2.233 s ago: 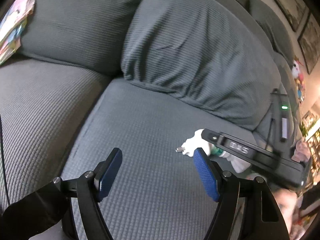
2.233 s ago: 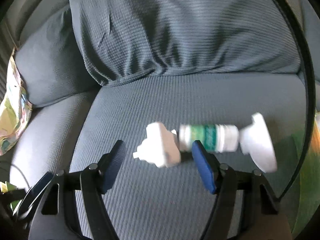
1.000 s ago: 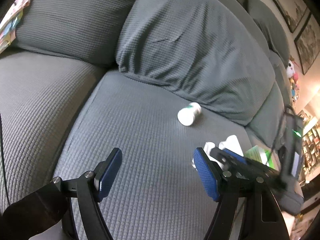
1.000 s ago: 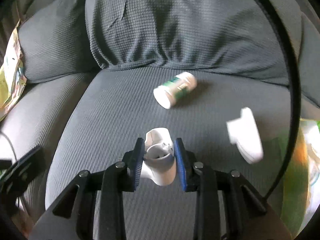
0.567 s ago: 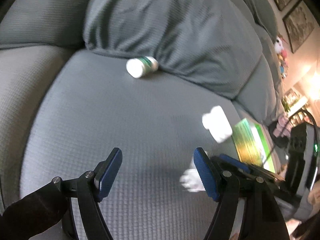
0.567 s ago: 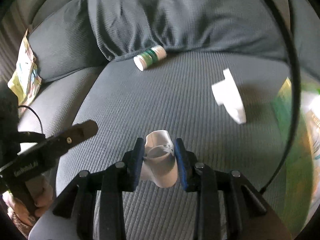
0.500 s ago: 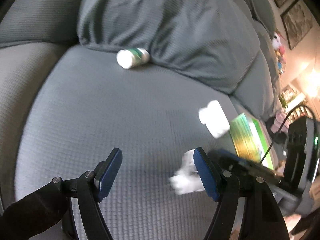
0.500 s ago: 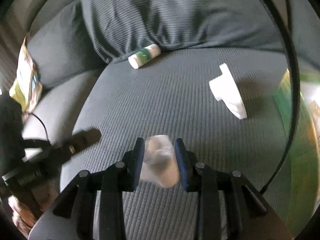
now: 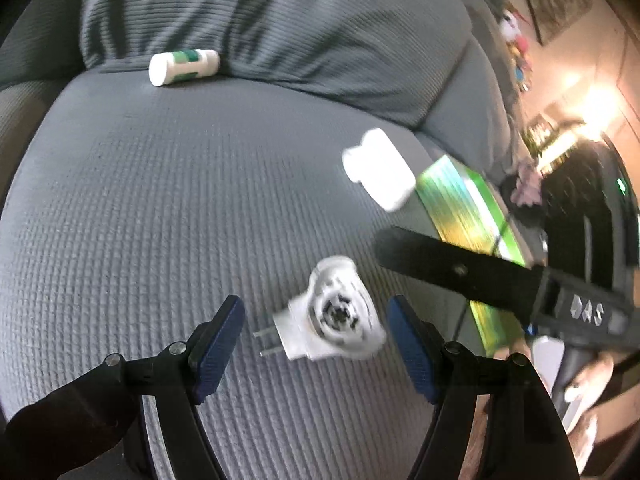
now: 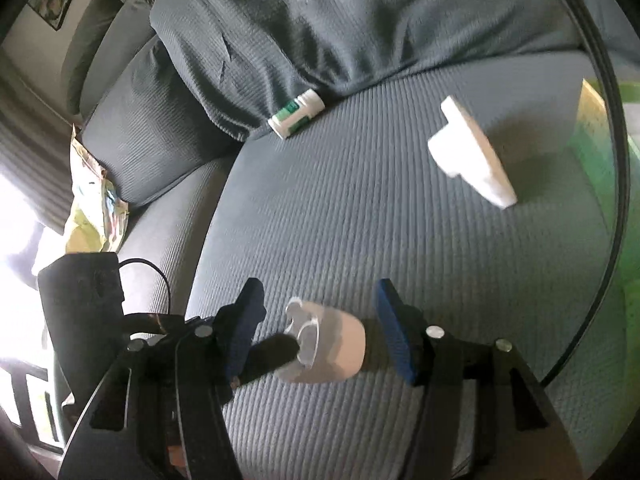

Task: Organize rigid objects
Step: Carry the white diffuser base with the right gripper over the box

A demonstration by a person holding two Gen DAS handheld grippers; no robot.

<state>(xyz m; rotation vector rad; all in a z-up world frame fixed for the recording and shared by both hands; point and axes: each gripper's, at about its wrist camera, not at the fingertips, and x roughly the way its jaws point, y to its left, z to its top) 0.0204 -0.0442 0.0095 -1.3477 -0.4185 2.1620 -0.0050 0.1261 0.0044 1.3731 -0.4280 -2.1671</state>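
Observation:
A white plug adapter (image 9: 332, 316) lies on the grey sofa seat (image 9: 140, 208), prongs pointing left. In the left wrist view it sits in front of my open left gripper (image 9: 316, 344), framed by both blue pads with a gap on each side. My right gripper (image 10: 320, 328) is opening; the adapter (image 10: 328, 344) rests between its pads, which stand clear of it. One black right finger (image 9: 440, 260) reaches in from the right. A white bottle with a green label (image 10: 296, 114) lies against the back cushion. A white flat part (image 10: 472, 156) lies on the seat at the right.
A green box (image 9: 468, 208) lies at the seat's right end. A colourful bag (image 10: 96, 200) sits on the neighbouring seat at the left. Back cushions (image 9: 260, 20) rise behind the seat. A hand (image 9: 588, 380) holds the right gripper.
The right gripper, shut on the white adapter a second ago, has spread its jaws and the adapter now rests on the seat. The left gripper has swung over toward the adapter.

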